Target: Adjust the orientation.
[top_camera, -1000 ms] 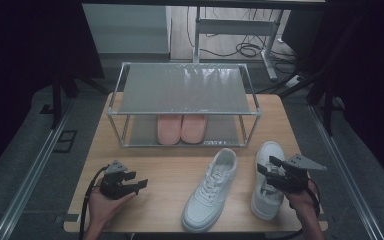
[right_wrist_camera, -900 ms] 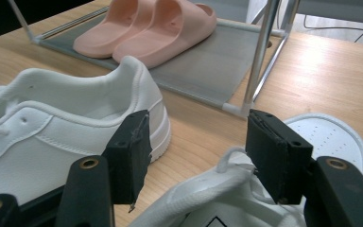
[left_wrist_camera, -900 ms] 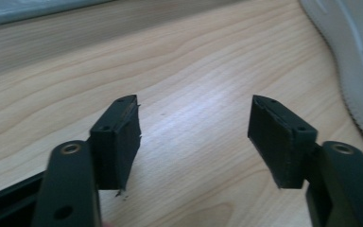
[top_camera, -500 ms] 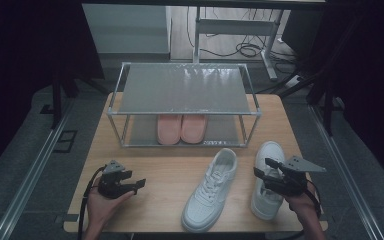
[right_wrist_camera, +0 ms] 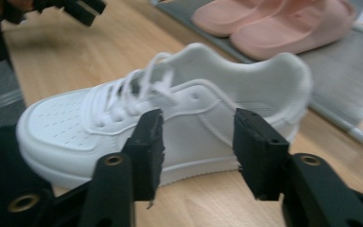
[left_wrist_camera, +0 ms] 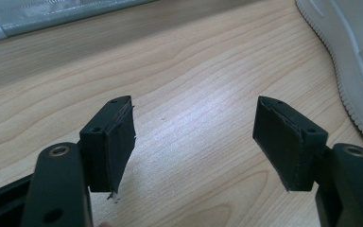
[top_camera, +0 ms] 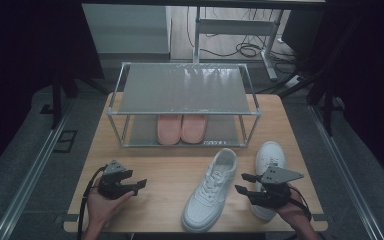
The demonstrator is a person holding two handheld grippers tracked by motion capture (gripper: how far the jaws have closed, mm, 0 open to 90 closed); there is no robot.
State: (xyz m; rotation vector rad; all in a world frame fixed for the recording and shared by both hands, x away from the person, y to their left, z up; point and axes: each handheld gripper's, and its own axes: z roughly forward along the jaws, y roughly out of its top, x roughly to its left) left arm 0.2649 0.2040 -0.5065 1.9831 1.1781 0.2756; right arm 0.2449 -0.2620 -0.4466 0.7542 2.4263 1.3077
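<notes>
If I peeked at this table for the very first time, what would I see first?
Probably the two white sneakers, one lying at an angle near the front middle of the wooden table, the other beside it on the right. Next, the pink slippers tucked on the lower shelf of the metal shoe rack at the back. The right tool points at the nearer sneaker's side with open jaws.

Sneakers (top_camera: 211, 191) before rack (top_camera: 184, 90), slippers (top_camera: 181, 128) inside
</notes>
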